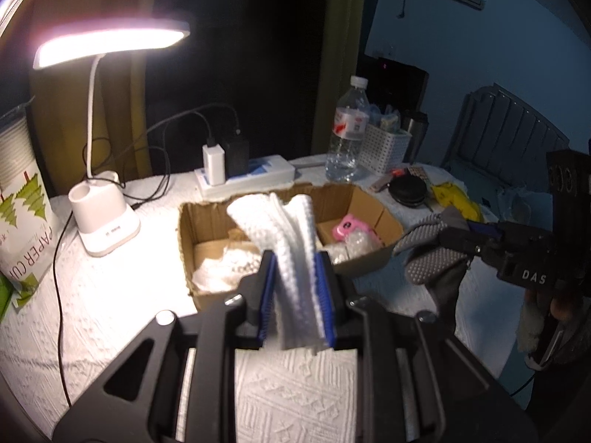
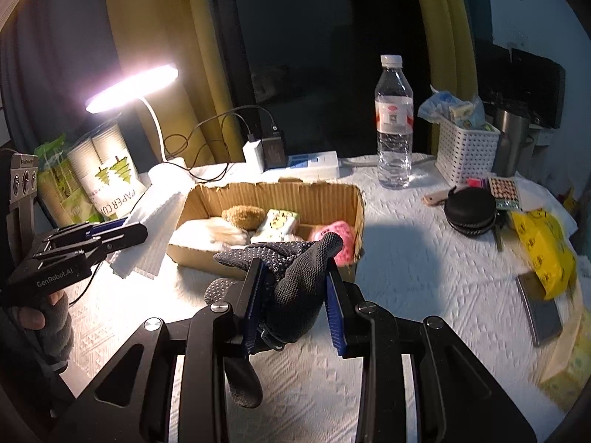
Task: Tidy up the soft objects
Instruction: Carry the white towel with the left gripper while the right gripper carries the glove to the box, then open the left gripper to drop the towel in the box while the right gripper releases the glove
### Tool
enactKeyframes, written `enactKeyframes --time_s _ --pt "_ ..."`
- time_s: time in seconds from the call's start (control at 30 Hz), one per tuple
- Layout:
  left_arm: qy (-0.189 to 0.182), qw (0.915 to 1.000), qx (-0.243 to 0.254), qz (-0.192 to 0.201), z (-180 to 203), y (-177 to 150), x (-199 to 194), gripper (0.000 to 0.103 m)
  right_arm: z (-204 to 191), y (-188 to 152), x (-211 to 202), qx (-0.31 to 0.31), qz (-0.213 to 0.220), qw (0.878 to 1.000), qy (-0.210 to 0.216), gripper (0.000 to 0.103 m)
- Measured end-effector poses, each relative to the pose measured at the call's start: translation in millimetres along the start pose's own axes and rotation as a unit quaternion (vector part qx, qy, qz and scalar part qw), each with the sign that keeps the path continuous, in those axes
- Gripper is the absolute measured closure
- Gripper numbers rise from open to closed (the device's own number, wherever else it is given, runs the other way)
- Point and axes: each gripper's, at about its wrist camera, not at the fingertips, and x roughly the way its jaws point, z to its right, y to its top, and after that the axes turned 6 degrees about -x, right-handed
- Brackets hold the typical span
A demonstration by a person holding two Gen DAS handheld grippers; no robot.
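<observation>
Cardboard box (image 2: 280,192) holds soft items; left hand-held gripper (image 1: 299,277) clamps white cloth (image 1: 291,243), right hand-held gripper (image 2: 295,288) grey glove (image 2: 295,273).

A cardboard box (image 2: 273,199) sits mid-tabletop (image 2: 424,277), holding a sponge (image 2: 243,216) and a pink toy (image 2: 338,234). Behind it, along the back edge, lies a power strip (image 2: 314,164), with a water bottle (image 2: 394,125) and basket (image 2: 465,151) toward the back right corner. A lamp (image 1: 105,221) stands at the back left, beside a paper-cup pack (image 1: 22,199).
</observation>
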Motion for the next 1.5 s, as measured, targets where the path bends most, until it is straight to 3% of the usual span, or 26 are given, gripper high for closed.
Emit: enactKeyframes --time_s 0.4,0.7,1.2,1.5 --pt "-0.003 0.9984 0.041 0.040 4.3 37.7 4.6 0.080 11.8 32.2 11.8 0.010 0.031 0.999 -0.008 0.070" --pt "0.006 0.9985 0.032 0.045 -12.0 52.5 22.0 0.080 14.6 59.2 28.0 0.018 0.056 0.998 -0.003 0.070" --pt "0.013 0.9999 0.003 0.000 -36.4 47.8 79.9 0.080 18.2 73.4 82.4 0.011 0.049 0.999 -0.011 0.070" --pt "0.010 0.9991 -0.013 -0.038 -50.1 35.0 111.4 0.079 8.9 60.5 131.7 0.003 -0.001 1.000 0.001 0.069"
